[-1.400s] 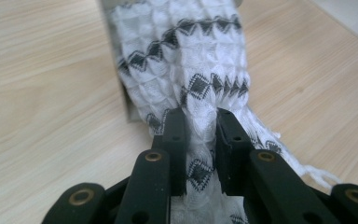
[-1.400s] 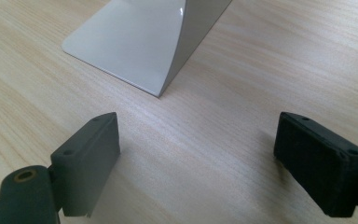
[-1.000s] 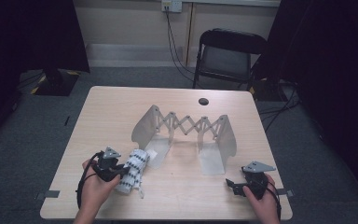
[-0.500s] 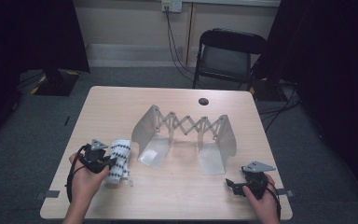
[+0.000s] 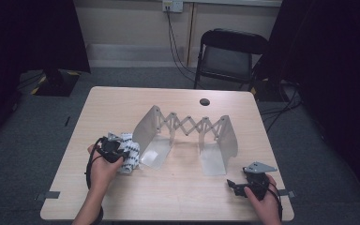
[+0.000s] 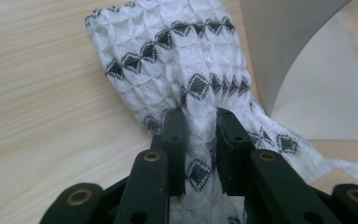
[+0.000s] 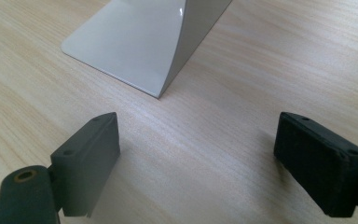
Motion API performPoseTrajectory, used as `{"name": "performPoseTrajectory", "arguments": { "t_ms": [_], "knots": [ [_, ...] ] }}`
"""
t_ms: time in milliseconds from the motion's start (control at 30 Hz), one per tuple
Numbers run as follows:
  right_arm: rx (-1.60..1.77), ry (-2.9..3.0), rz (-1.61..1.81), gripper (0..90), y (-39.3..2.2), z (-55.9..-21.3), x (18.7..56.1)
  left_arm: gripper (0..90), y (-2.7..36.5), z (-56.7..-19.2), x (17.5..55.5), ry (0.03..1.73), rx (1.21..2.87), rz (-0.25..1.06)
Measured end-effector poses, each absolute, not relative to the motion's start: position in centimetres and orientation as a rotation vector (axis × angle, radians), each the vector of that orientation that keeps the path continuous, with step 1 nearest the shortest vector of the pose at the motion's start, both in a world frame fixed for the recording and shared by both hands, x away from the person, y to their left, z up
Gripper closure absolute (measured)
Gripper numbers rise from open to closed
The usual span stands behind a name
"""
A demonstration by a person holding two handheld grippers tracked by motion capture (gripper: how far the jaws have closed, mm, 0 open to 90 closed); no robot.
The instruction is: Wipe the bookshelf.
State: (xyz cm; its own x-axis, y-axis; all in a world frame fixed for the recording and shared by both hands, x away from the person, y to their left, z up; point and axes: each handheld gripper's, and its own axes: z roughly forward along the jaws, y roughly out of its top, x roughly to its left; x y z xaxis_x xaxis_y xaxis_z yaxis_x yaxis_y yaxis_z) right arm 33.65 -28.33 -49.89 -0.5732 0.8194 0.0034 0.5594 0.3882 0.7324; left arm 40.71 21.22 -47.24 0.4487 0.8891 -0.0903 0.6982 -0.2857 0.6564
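Your left claw [image 6: 200,140] pinches cloth [image 6: 177,60]; right claw [image 7: 214,154] wide open, empty. Risk: cloth snags rack [image 5: 187,126] at 3 o'clock, tips it.

Two black handheld grippers are seen. The left gripper [image 6: 200,135] has straight black jaws with small screw holes, carried on linkage bars fitted with brass-coloured rivets. The right gripper [image 7: 198,163] has blocky matte jaws, one rivet showing at 8 o'clock. A grey three-cornered plate [image 5: 259,167] tops it. Black cables [image 5: 90,164] trail from both. Forearms are bare, without sleeves.
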Motion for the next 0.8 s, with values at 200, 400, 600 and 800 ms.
{"name": "performPoseTrajectory", "arguments": {
  "t_ms": [200, 400, 600, 800],
  "knots": [
    [1.196, 2.293, 1.002, 13.5, -28.3, -49.9, 33.7, 76.4, 20.4, -47.3, 40.5, 1.261, 2.077, 0.346],
    [1.196, 2.293, 1.002, 13.5, -28.3, -49.9, 33.7, 76.6, 19.0, -47.3, 39.2, 1.198, 2.104, 0.332],
    [1.196, 2.293, 1.002, 13.5, -28.3, -49.9, 33.7, 76.8, 17.7, -47.3, 37.9, 1.136, 2.132, 0.303],
    [1.196, 2.293, 1.002, 13.5, -28.3, -49.9, 33.7, 76.7, 18.0, -46.3, 39.0, 1.172, 2.113, 0.316]
  ]
}}
